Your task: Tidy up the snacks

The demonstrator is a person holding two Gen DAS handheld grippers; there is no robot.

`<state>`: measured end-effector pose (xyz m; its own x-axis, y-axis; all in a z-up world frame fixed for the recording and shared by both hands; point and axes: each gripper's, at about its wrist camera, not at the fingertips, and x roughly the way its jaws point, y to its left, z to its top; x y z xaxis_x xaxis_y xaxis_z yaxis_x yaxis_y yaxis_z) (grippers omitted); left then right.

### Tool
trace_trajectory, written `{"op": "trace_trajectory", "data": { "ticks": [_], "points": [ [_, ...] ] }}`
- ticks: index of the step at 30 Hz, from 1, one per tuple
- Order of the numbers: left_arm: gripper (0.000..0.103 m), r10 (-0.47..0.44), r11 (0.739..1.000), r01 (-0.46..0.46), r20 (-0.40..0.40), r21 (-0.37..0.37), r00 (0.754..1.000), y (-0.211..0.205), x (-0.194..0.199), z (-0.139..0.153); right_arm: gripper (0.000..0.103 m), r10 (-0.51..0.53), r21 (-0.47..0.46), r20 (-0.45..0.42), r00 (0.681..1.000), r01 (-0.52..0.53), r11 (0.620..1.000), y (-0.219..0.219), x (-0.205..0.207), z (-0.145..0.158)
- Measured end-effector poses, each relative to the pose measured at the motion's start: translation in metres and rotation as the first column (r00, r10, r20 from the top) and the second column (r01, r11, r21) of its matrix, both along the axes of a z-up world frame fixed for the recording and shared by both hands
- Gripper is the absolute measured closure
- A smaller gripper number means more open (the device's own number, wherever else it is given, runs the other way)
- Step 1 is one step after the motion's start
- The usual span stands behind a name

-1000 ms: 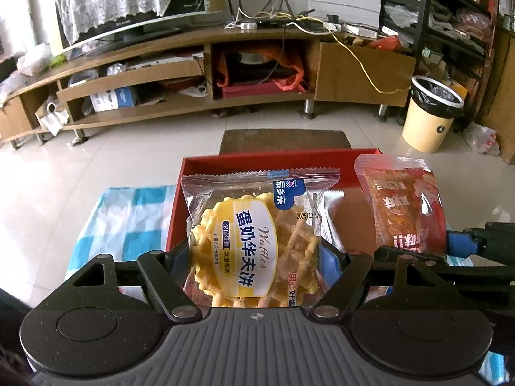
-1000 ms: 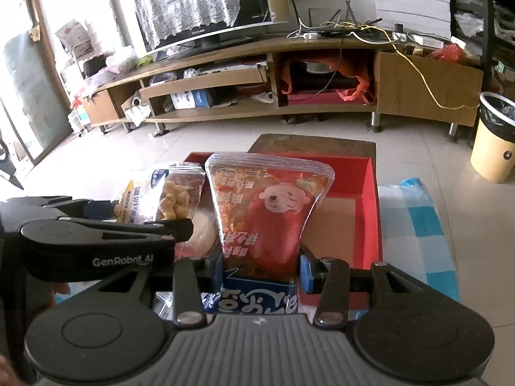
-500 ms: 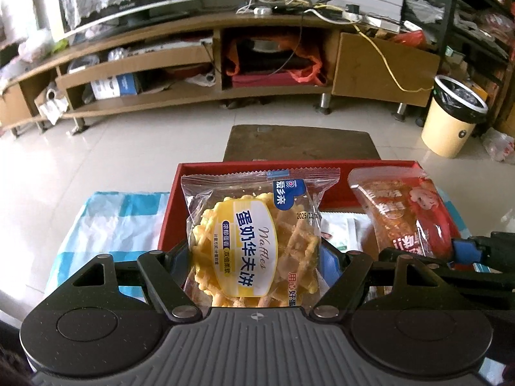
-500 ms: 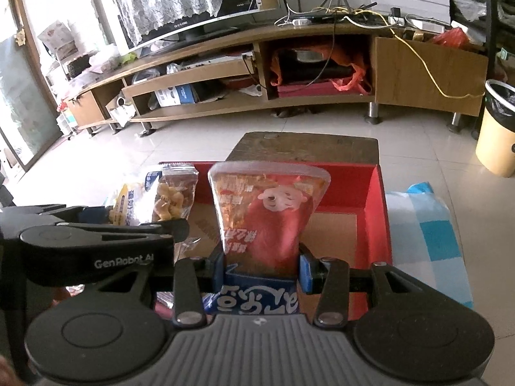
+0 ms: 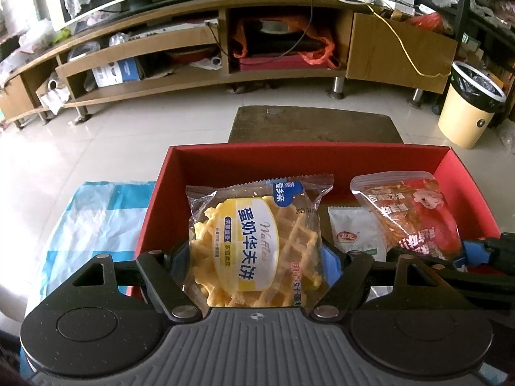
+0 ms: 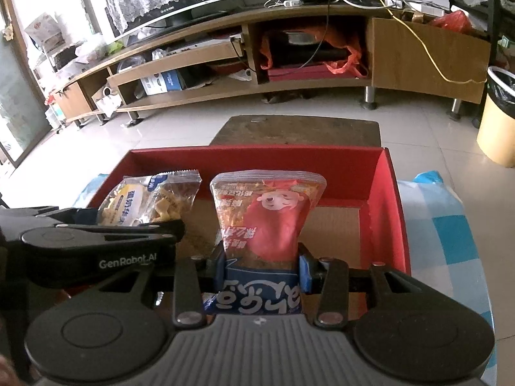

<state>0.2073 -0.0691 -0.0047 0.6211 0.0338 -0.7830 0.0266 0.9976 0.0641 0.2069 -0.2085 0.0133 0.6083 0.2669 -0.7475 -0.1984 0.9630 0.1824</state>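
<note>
1. Left wrist view: the left gripper (image 5: pixel 256 254) clamps the waffle packet (image 5: pixel 254 241) over the red box (image 5: pixel 309 160). One white sachet (image 5: pixel 355 234) already lies inside, at 3 o'clock of the waffle.
2. Right wrist view: the right gripper (image 6: pixel 260 267) pinches the red snack bag (image 6: pixel 267 218) above the box's bare floor; both packets remain unplaced.

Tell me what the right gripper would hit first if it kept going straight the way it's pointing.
Probably the cardboard floor of the red box: the right gripper, holding the red snack pouch, points down into it. Depth is unclear.
</note>
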Motion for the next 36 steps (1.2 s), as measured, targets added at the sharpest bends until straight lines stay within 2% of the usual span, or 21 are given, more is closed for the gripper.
{"op": "trace_trajectory", "data": {
  "ticks": [7,12,16,22,32,36],
  "points": [
    [0.019,0.004,1.0,-0.004,-0.004,0.012,1.0,-0.001,0.001,-0.006,0.062,-0.018,-0.011,0.002,1.0,0.018,1.0,0.001,-0.001,-0.006],
    [0.014,0.009,1.0,-0.008,-0.021,0.016,1.0,0.0,0.0,-0.008,0.06,-0.02,-0.035,0.002,1.0,0.02,0.999,0.001,-0.004,-0.007],
    [0.011,0.0,0.999,0.001,-0.024,0.033,1.0,-0.001,-0.003,-0.008,0.059,-0.014,-0.092,0.016,1.0,0.015,0.996,0.003,-0.006,-0.007],
    [0.009,0.004,1.0,-0.003,-0.026,0.03,1.0,0.002,-0.007,-0.004,0.058,-0.009,-0.103,0.011,1.0,0.01,0.995,0.004,-0.012,-0.006],
    [0.008,0.016,1.0,-0.017,-0.011,-0.006,1.0,0.008,-0.013,0.009,0.052,-0.025,-0.13,0.019,1.0,0.027,0.991,-0.003,-0.015,0.003],
    [0.007,0.022,1.0,-0.022,-0.002,0.008,1.0,0.007,-0.014,0.013,0.044,-0.014,-0.131,0.018,1.0,0.016,0.991,0.001,-0.011,0.006]
  ]
}}
